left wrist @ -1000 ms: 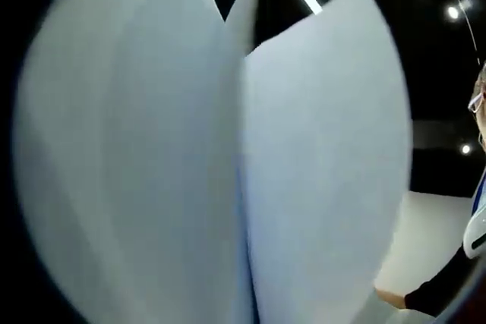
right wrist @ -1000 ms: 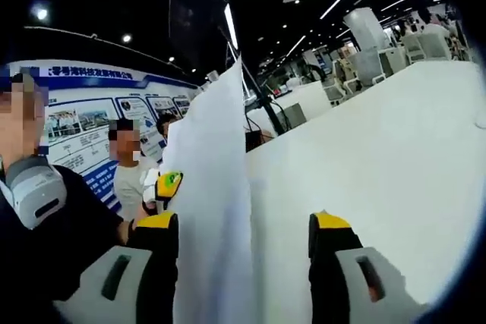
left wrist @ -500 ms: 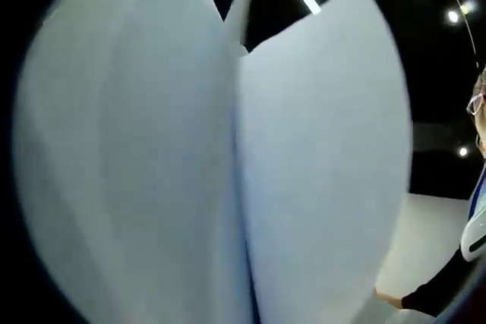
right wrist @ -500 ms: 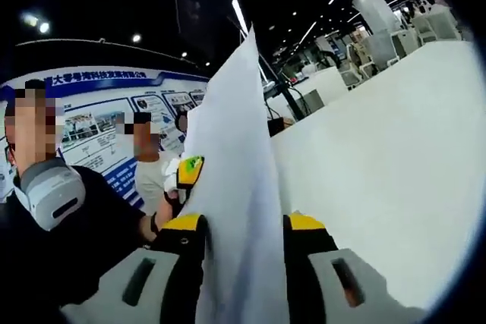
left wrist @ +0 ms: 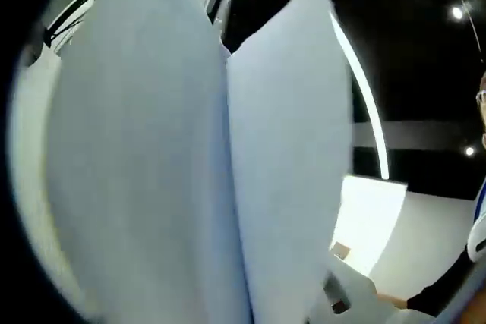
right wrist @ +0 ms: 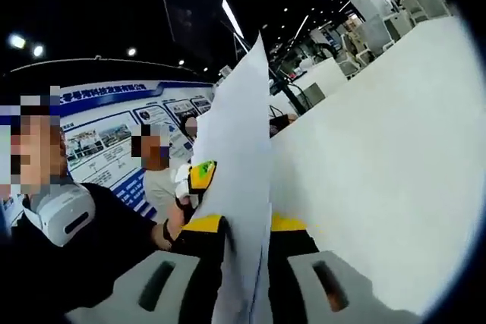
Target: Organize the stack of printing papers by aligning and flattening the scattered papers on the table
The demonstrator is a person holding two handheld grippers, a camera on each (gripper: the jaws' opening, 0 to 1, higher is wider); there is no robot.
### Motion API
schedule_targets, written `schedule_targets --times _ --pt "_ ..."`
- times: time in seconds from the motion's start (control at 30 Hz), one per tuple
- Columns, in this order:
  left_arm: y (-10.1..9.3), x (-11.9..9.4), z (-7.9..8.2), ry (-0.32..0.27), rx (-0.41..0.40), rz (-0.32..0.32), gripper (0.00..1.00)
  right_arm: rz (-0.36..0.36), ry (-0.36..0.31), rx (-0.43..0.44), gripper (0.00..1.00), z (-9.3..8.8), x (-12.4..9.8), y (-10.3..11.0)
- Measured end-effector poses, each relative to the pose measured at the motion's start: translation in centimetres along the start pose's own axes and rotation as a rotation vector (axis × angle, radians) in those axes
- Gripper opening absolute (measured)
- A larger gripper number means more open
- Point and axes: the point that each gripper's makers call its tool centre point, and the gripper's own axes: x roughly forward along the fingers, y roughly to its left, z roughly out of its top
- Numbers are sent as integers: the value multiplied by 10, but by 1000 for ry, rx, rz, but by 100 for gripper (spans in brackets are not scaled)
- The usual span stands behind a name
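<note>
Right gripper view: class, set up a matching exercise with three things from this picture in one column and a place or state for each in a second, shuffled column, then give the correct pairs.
Things:
1. Sheets of paper
2. White table
3. Right gripper

Places or states:
A. Stretches away on the right of the view
B. Jaws closed against the sheets
C. Stand on edge, pinched between two yellow-tipped jaws

Pairs: 1-C, 2-A, 3-B

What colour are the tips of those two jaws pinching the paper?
Yellow tips on black jaws of the right gripper, shut on the paper; clearest in the right gripper view.
</note>
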Motion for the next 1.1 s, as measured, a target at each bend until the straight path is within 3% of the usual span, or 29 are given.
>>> schedule_targets --times 0.7,0.97,1.1 --pt "0 1 -1 3 -2 4 6 0 3 19 0 -6 2 17" --pt "1 1 -1 4 -1 8 6 -4 14 18 0 -7 3 23" --pt "-5 1 -3 13 2 -21 6 -24 23 3 3 -8 1 16"
